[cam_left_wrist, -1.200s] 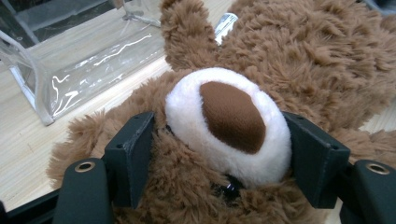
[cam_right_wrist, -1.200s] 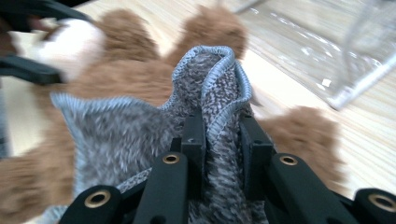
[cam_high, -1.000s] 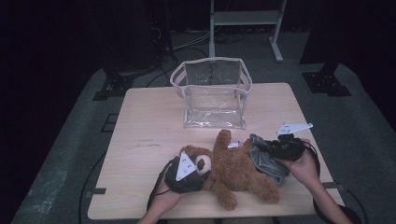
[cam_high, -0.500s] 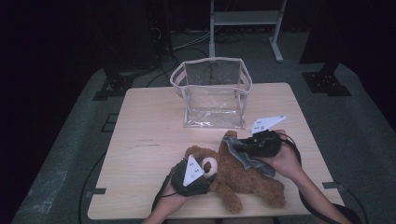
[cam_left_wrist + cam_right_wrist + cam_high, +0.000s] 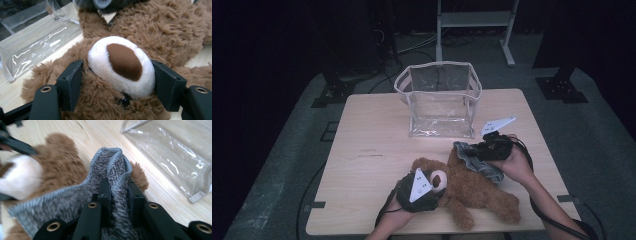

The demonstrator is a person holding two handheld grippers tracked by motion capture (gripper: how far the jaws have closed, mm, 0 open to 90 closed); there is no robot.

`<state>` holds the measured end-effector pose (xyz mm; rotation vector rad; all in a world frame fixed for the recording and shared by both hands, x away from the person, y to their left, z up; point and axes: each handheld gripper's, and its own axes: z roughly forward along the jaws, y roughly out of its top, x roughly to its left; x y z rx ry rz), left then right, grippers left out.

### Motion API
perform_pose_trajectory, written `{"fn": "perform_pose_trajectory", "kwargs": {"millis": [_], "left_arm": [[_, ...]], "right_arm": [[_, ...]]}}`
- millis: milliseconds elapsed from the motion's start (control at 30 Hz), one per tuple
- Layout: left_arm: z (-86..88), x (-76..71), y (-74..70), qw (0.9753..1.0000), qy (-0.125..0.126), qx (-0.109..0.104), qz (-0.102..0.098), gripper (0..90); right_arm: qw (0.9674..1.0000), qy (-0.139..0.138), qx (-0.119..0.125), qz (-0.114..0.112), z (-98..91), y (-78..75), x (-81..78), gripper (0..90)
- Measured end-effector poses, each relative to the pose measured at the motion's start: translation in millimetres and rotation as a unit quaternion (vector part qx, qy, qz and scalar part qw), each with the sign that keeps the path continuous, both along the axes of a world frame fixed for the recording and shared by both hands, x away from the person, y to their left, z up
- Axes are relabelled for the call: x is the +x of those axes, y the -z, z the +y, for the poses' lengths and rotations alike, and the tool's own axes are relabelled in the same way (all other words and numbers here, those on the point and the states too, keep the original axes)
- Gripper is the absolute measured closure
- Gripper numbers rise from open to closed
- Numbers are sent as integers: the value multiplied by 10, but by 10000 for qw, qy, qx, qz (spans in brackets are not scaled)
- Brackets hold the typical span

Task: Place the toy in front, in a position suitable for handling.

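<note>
A brown teddy bear (image 5: pixel 477 192) lies on its back on the wooden table (image 5: pixel 372 150), near the front edge. My left gripper (image 5: pixel 434 186) is shut on the bear's head; in the left gripper view its two jaws press either side of the white snout (image 5: pixel 122 62). My right gripper (image 5: pixel 477 151) is over the bear's raised arm and is shut on a fold of grey fleecy cloth (image 5: pixel 472 159). In the right gripper view the cloth (image 5: pixel 50 207) is pinched between the jaws and drapes over the bear (image 5: pixel 57 170).
A clear plastic bag (image 5: pixel 439 100) with white trim stands open at the back middle of the table, close beyond the right gripper. It also shows in the left gripper view (image 5: pixel 32 47) and the right gripper view (image 5: pixel 175 152). The left half of the table is bare wood.
My right gripper has moved left and away from the person, lifting slightly, with the grey cloth in it. The left gripper has stayed on the bear's head.
</note>
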<state>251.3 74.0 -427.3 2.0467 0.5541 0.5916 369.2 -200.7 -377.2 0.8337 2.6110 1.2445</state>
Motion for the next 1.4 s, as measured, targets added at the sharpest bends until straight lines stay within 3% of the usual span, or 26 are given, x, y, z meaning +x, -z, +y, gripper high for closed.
{"fn": "perform_pose_trajectory", "kwargs": {"millis": [100,133,267,333,400,567,633,800,900,1100,1167,1200,1267,1400], "left_arm": [[-7,15,0,10000,-17,5,3,296],[-4,24,-1,10000,-23,3,6,295],[1,38,-7,10000,-19,20,30,293],[2,39,-8,10000,-9,33,12,292],[-7,32,-1,10000,-17,-39,14,293],[-3,14,6,10000,1,4,-15,295],[2,18,4,10000,4,4,-4,296],[-3,9,5,10000,10,9,-35,297],[0,7,4,10000,22,7,-31,296],[3,63,5,10000,-43,-47,48,294],[8,107,-1,9998,-88,-93,124,295],[9,131,-3,9996,-127,-154,178,295],[20,182,-9,9991,-185,-244,285,296],[26,235,-17,9981,-266,-366,420,293]], "right_arm": [[9998,-98,130,-125,-5,-163,-102,755],[9991,-207,336,-129,9,-278,-163,755],[9981,-397,443,-133,93,-364,-228,755],[9982,-488,327,-100,192,-335,-249,755],[9986,-519,62,2,345,-187,-209,755],[9987,-436,-240,122,462,22,-80,755],[9987,-353,-266,241,471,75,-13,755],[9985,-93,-511,184,422,122,117,756],[9989,87,-421,160,333,161,151,754],[9999,-26,70,-75,183,-14,-96,757],[9996,-128,254,-79,138,-82,-221,760],[9990,-255,346,-118,118,-126,-379,760],[9990,-297,314,-136,117,-129,-431,760],[9988,-385,100,-290,74,-76,-691,760]]}}
